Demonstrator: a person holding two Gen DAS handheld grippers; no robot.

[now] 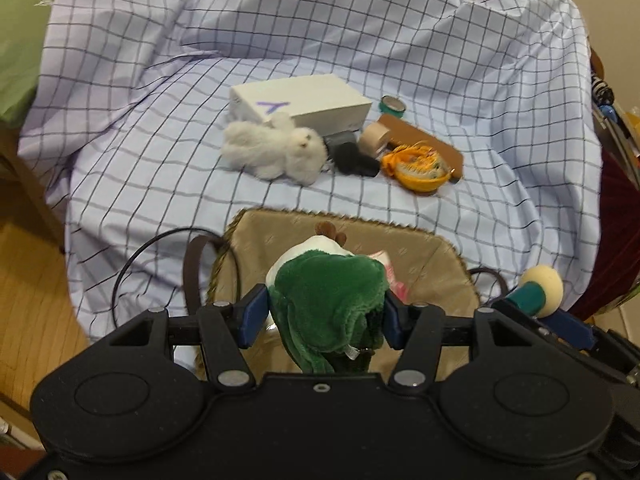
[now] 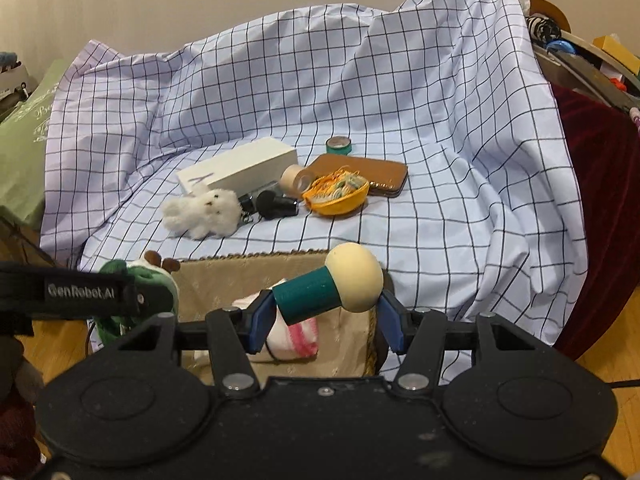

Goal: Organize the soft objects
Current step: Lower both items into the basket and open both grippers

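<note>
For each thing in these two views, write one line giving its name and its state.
Left gripper: shut on green plush toy.
Right gripper: shut on teal-handled foam ball.
Beige basket: open, holding a pink-and-white cloth.
White plush bunny: lying on checked sheet.
White box: closed.

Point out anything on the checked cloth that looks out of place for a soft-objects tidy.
The white plush toy lies tipped on its side against hard items: a white box, tape rolls and a brown wallet. The orange bowl sits tilted, stuffed with tangled thread.
</note>
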